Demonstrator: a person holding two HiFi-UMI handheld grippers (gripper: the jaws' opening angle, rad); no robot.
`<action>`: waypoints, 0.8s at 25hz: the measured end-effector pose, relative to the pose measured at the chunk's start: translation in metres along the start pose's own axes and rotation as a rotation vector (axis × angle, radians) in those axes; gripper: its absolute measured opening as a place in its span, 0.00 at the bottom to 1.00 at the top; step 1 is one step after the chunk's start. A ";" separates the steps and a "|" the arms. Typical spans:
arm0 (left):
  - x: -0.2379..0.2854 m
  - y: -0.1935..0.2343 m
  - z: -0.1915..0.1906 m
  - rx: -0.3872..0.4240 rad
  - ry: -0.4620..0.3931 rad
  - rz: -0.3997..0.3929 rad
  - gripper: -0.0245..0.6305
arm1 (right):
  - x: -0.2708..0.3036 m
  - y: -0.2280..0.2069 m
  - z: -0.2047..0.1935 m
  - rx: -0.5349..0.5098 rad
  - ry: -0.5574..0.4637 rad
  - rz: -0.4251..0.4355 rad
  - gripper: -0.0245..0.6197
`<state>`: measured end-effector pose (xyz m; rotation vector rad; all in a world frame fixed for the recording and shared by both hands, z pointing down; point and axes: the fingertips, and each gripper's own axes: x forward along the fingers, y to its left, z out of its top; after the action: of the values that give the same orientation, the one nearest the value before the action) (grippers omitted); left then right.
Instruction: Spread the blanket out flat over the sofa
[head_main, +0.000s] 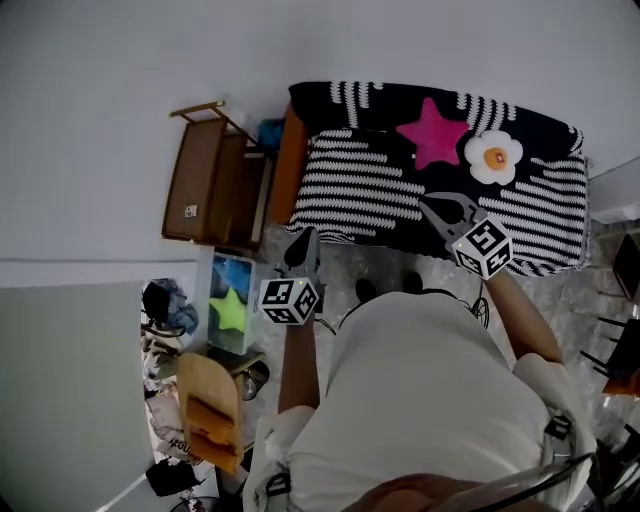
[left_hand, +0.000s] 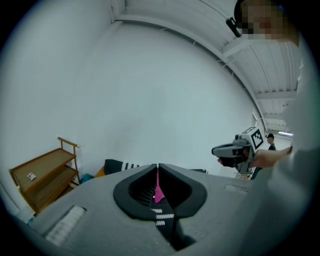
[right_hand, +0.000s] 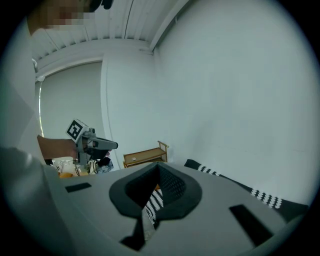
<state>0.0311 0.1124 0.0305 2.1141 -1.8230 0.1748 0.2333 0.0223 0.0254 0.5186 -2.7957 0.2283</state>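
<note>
A black-and-white striped blanket (head_main: 360, 180) lies over a sofa (head_main: 290, 160) against a pale wall, its long axis running left to right across the head view and its near long edge facing the person standing before it. The white stripes follow that same long axis. A pink star (head_main: 435, 135) and a white flower with an orange centre (head_main: 493, 157) sit on the right half, towards the wall.

The left gripper (head_main: 302, 245) is at the blanket's near left corner. Its own view shows the fingers (left_hand: 172, 175) pressed together on a fold of pink and striped cloth (left_hand: 159, 195).

The right gripper (head_main: 437, 208) is held over the near part of the blanket, right of the middle. In its own view the fingers (right_hand: 175, 182) are likewise closed on a strip of striped fabric (right_hand: 154, 200).

A wooden shelf (head_main: 210, 185) stands just left of the sofa's orange arm.
</note>
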 end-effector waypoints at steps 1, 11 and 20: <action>0.001 0.000 0.000 0.003 0.002 -0.002 0.07 | -0.001 0.000 0.001 -0.002 -0.005 -0.002 0.04; 0.006 0.004 -0.002 -0.004 0.013 -0.010 0.07 | -0.003 -0.003 0.005 0.006 -0.019 -0.025 0.04; 0.005 0.008 -0.003 -0.014 0.013 -0.002 0.07 | -0.001 0.000 0.007 0.000 -0.019 -0.026 0.04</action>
<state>0.0244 0.1079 0.0365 2.1004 -1.8087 0.1745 0.2326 0.0214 0.0181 0.5604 -2.8058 0.2189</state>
